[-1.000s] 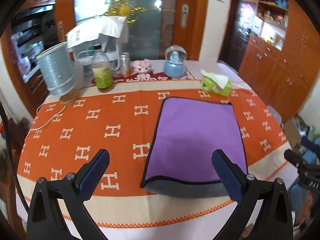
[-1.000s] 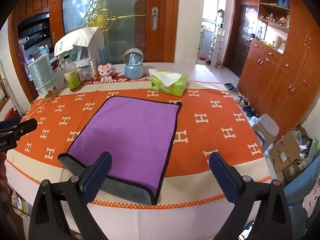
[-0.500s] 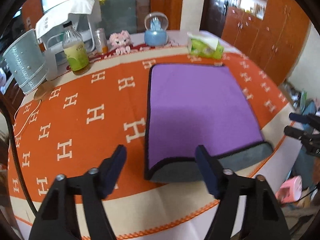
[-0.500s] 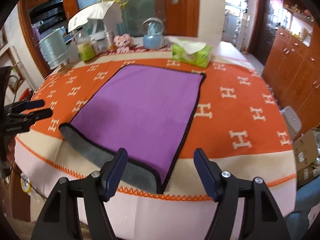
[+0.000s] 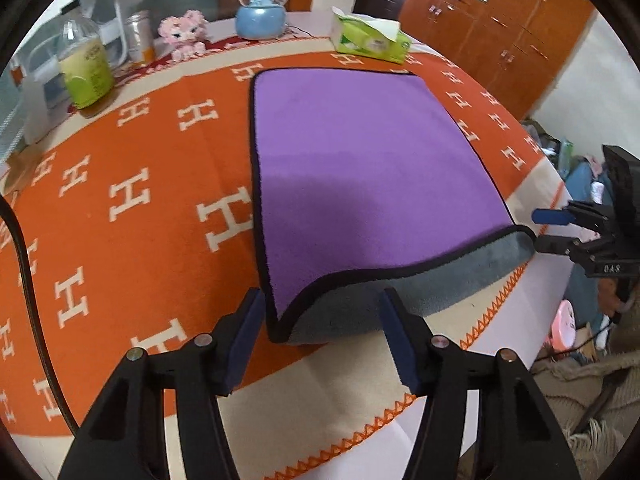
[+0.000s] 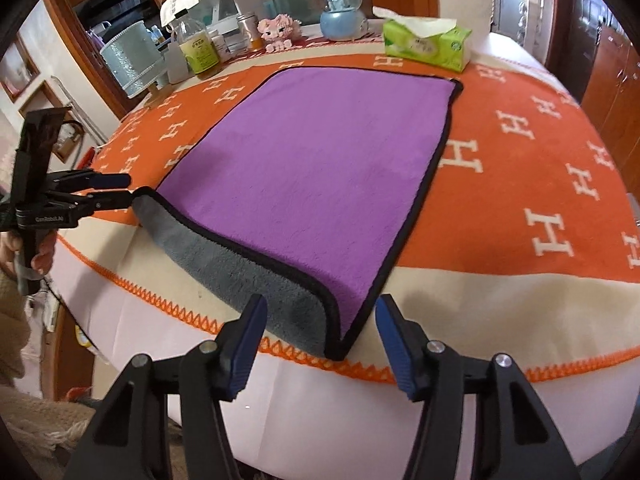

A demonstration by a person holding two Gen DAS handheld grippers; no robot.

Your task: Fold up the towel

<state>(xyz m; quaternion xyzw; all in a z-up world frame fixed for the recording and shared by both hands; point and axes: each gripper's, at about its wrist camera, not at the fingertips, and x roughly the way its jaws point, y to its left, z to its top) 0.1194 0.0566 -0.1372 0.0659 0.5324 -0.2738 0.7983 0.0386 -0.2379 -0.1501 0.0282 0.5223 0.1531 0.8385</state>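
purple towel lies flat on the worktop, on the orange h-patterned cloth. black-bound edge all round. its edge farthest from the tissue box is rolled over, showing the grey underside as a soft band along the cloth's cream border.

left gripper sits low at the towel corner farthest from the tissue box on its own side; fingers stand wide apart, one on each side of the curled corner, nothing clamped. cannot tell whether the pads touch the fabric.

right gripper at the other rolled corner, fingers likewise wide, straddling the corner tip, holding nothing. seen from the left wrist camera, the right gripper's finger tips sit just beside the towel's grey roll; contact unclear.

green tissue box just beyond the towel's far edge. beside the tissue box, along the back of the worktop: blue snow globe, pink plush toy, a bottle of yellow-green liquid, a pale ribbed bucket. wooden cabinets stand behind the tissue box, off the worktop.
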